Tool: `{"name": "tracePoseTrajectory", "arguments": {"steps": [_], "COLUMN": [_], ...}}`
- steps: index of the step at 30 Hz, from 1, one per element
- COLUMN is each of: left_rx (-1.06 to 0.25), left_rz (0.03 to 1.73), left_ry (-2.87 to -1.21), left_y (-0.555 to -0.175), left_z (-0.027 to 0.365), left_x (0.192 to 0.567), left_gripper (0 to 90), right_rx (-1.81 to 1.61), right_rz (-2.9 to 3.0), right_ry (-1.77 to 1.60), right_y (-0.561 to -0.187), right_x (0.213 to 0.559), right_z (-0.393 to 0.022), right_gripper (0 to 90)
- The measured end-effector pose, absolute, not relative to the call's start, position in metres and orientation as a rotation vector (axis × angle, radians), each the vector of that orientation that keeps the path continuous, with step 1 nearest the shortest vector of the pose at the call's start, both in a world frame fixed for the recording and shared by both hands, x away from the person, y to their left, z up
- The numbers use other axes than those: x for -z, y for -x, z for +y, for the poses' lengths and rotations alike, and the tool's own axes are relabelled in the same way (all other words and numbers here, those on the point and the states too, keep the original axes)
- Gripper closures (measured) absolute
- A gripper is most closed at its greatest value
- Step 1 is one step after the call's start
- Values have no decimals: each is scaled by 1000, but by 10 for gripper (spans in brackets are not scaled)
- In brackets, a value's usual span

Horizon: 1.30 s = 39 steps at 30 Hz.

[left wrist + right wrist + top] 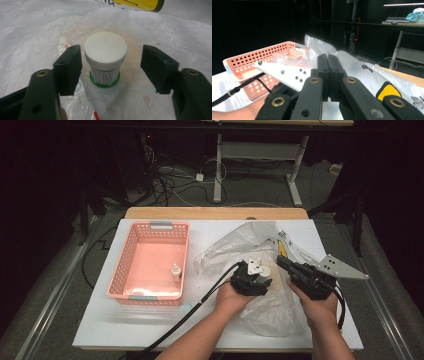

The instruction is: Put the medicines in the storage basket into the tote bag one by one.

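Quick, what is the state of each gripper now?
Left gripper: open, jaws either side of the white-capped jar, not touching it.
Right gripper: shut on the plastic bag.

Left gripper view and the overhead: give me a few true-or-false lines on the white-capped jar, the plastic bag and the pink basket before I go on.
1. The white-capped jar stands upright between the jaws of the left hand-held gripper. True.
2. The left hand-held gripper's pads clamp the jar. False: both pads stand clear of it, with a gap on each side.
3. The right hand-held gripper has its jaws pressed together. True; whether bag film is pinched between them cannot be told.
4. The pink basket holds nothing. False: a small bottle stands in it.
5. The jar sits on the plastic bag. True.
6. The basket lies to the right of the bag. False: it lies to the left.
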<state>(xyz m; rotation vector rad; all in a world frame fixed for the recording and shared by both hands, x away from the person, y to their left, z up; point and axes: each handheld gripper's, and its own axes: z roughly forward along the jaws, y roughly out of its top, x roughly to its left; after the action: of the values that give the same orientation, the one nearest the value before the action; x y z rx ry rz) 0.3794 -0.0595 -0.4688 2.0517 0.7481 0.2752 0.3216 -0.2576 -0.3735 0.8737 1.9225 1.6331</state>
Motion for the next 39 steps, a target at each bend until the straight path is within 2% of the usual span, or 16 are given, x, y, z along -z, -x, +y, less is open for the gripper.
{"name": "tracePoseTrajectory", "arguments": {"steps": [4, 10, 14, 16, 18, 20, 25, 30, 39], "left_rx": [-241, -179, -201, -218, -220, -210, -151, -149, -209], "left_rz": [750, 746, 734, 737, 734, 737, 749, 736, 751], "left_ry": [-2052, -2058, -2053, -2040, -2033, -2032, -2016, -2018, -2013], "left_y": [-374, -361, -352, -347, -342, -338, -326, -312, -298], "left_z": [-49, -33, -22, -16, -10, -4, 13, 30, 73], "left_x": [467, 466, 464, 461, 458, 455, 448, 440, 425], "left_gripper": [278, 166, 130, 60, 54, 0, 0, 0, 0], "right_rx": [-1624, -1623, -1619, -1618, -1622, -1621, -1616, -1617, -1616], "right_rz": [1926, 1923, 1920, 1919, 1915, 1923, 1924, 1920, 1927], "right_ry": [-868, -873, -873, -875, -881, -879, -870, -871, -883], "right_y": [-322, -322, -321, -321, -321, -321, -321, -320, -321], "right_x": [373, 373, 373, 373, 373, 373, 373, 372, 374], "right_z": [-258, -259, -260, -260, -259, -259, -258, -258, -256], "right_gripper": [900, 900, 900, 900, 900, 900, 900, 900, 900]}}
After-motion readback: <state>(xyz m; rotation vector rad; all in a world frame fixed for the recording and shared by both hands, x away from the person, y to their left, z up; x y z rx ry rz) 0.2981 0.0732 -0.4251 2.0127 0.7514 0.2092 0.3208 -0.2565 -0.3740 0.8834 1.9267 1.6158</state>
